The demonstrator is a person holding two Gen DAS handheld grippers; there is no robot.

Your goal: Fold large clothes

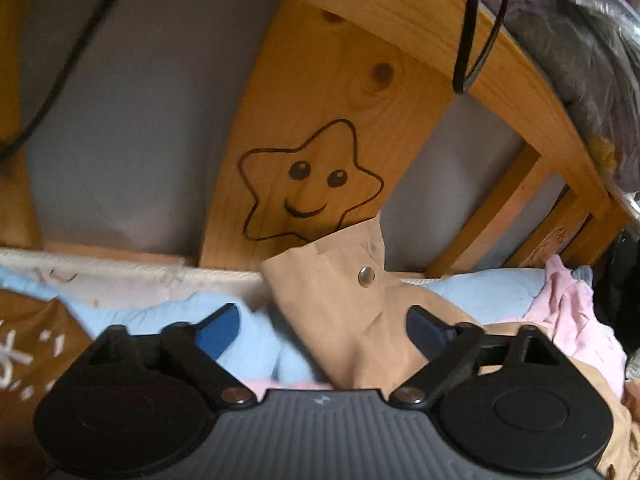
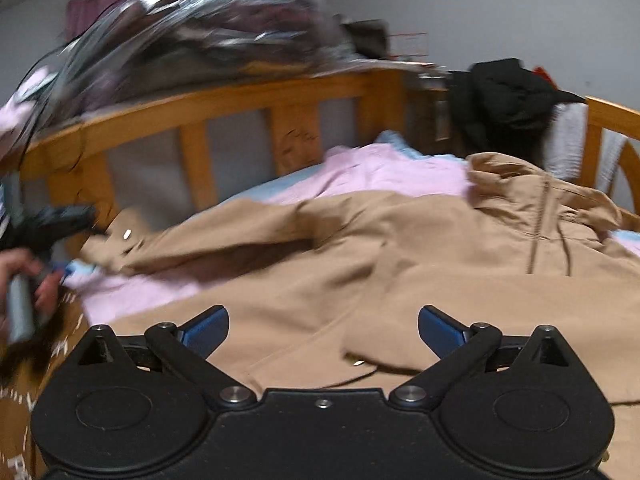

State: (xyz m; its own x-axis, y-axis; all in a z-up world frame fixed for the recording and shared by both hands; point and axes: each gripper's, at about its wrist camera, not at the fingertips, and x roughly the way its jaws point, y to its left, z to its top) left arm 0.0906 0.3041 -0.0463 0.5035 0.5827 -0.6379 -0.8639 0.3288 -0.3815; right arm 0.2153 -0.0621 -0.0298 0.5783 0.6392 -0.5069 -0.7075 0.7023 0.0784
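The left gripper (image 1: 320,330) is held low over the bed, pointing straight at the wooden bed rail (image 1: 304,120), its blue-padded jaws spread wide apart. Between them, a touch toward one o'clock, the cuff end of the tan cotton jacket's sleeve (image 1: 340,300) stands up off the bedding, a silver snap button (image 1: 366,276) on it. Whether either pad touches the cloth, I cannot tell. On the rail at twelve o'clock there's a smiling star drawing (image 1: 310,184), and a black cable loop (image 1: 480,24) hangs over the top rail at one o'clock.

From the right wrist camera the right gripper (image 2: 323,332) hovers above the body of the large tan jacket (image 2: 400,264), jaws also wide apart, gripping nothing. The jacket lies spread across the bed from nine o'clock to three o'clock, zip and collar bunched up at two o'clock. A person's hand (image 2: 24,280) at nine o'clock grasps the left tool's handle, right by the sleeve end.

Under the jacket lies a pink garment (image 2: 380,172), on a pale blue bedsheet (image 2: 256,192). A black piece of clothing (image 2: 508,100) is draped over the far corner post at one o'clock, and a clear plastic bag of dark clothes (image 2: 208,36) sits on the rail at eleven o'clock, blurred.
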